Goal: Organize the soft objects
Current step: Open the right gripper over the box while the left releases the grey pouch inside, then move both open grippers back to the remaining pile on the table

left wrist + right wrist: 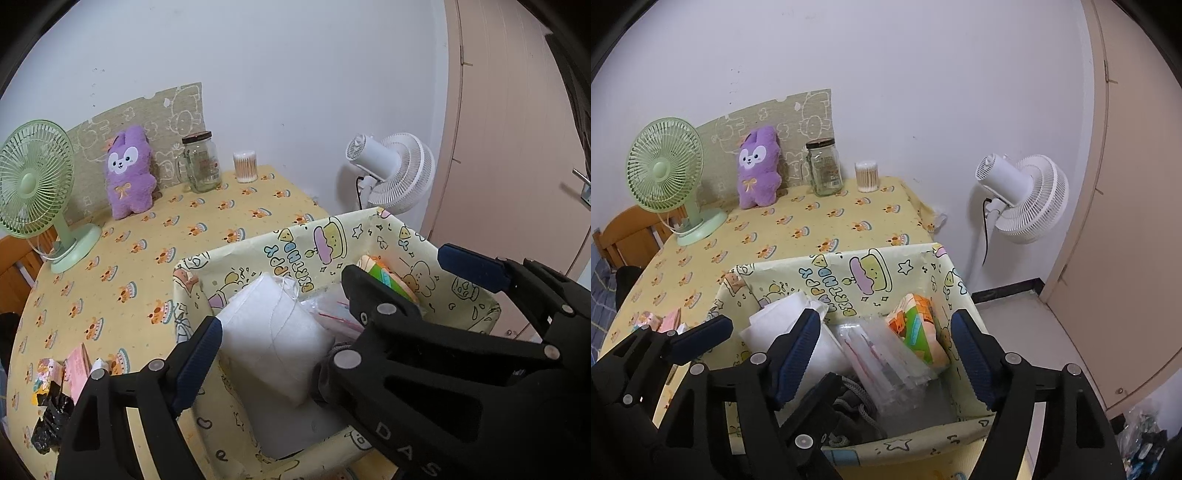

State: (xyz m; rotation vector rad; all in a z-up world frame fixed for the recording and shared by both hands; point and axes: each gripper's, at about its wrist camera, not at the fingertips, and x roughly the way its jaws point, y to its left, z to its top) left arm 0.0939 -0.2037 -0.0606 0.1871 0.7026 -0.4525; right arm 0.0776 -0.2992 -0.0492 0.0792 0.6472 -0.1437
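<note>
Along the box (849, 275) wall, upside-down lettering reads "HAPPY BIRTHDAY".

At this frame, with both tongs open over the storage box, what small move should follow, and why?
Probably send the left tongs toward the purple plush, upright against the back board. The box already holds the white pad, the bag and the tissue pack; both tongs, right included, carry nothing.

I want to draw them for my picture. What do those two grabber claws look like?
The left gripper and right gripper are chunky black plastic with cut-out holes and round silver rivets at the joints. Each has two fingers tipped with dark blue ribbed pads. White letters, "DAS", show on one black arm. No cables or sleeves show.
</note>
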